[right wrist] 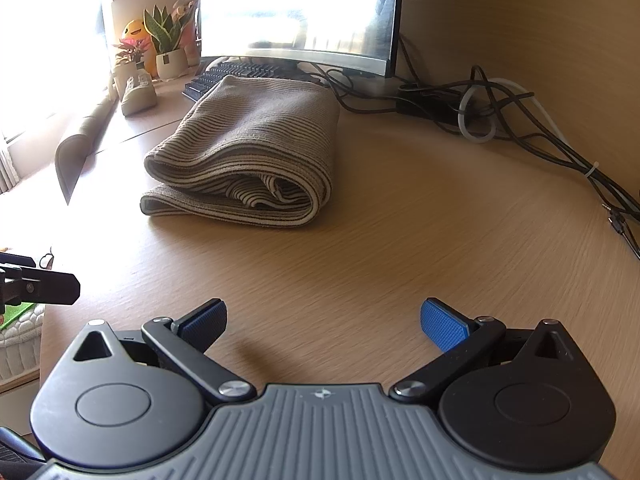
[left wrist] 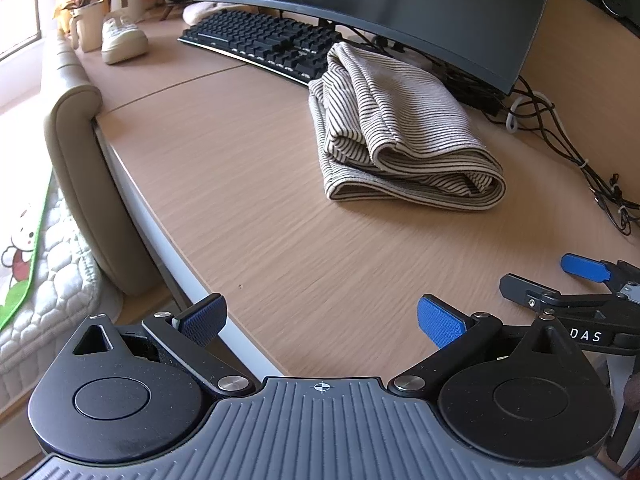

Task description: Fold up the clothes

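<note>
A beige garment with thin dark stripes [left wrist: 400, 132] lies folded into a thick bundle on the wooden desk [left wrist: 248, 184], just in front of the keyboard. It also shows in the right wrist view [right wrist: 248, 152]. My left gripper [left wrist: 322, 320] is open and empty, low over the desk's near edge, well short of the garment. My right gripper [right wrist: 323, 322] is open and empty, also back from the garment. The right gripper shows at the right of the left wrist view [left wrist: 560, 280]. One finger of the left gripper [right wrist: 44, 284] shows in the right wrist view.
A black keyboard [left wrist: 260, 44] and a curved monitor [left wrist: 380, 4] stand behind the garment. Tangled cables [right wrist: 500, 112] lie at the back right. A white shoe [left wrist: 122, 40], potted plants [left wrist: 88, 20] and a yellow plush sit far left. A padded bed frame [left wrist: 80, 168] borders the desk's left edge.
</note>
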`<state>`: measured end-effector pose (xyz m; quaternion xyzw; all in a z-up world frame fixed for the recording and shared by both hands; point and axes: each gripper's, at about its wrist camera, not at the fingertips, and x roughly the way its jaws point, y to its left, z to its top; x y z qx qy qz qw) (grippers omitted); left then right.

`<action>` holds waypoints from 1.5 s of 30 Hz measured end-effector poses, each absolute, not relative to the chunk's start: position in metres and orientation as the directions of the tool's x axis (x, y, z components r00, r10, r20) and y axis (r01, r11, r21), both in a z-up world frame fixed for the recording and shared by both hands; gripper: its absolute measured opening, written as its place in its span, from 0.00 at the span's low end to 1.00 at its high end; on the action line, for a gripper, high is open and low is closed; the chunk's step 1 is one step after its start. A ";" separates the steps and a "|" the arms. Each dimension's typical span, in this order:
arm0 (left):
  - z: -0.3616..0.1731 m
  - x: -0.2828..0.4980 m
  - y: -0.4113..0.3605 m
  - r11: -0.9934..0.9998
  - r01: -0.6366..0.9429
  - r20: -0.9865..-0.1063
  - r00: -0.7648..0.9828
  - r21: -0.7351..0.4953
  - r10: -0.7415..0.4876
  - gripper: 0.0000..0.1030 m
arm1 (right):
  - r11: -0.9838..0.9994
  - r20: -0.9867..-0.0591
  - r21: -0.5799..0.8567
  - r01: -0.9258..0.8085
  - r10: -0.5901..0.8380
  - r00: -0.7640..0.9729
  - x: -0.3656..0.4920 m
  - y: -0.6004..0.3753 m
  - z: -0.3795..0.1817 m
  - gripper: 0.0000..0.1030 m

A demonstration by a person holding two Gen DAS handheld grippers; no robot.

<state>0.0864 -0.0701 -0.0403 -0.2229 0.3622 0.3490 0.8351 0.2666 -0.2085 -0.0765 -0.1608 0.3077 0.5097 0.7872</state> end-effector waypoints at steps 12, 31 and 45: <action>-0.040 0.086 -0.069 0.651 -0.750 -0.760 0.488 -0.114 0.429 1.00 | 0.430 -0.646 0.069 -0.900 0.707 0.288 0.268 -0.209 -0.077 1.00; -0.039 0.085 -0.069 0.650 -0.753 -0.755 0.485 -0.104 0.442 1.00 | 0.434 -0.643 0.077 -0.898 0.709 0.288 0.270 -0.211 -0.077 1.00; -0.040 0.086 -0.067 0.651 -0.751 -0.759 0.487 -0.110 0.433 1.00 | 0.435 -0.644 0.075 -0.897 0.708 0.290 0.270 -0.211 -0.077 1.00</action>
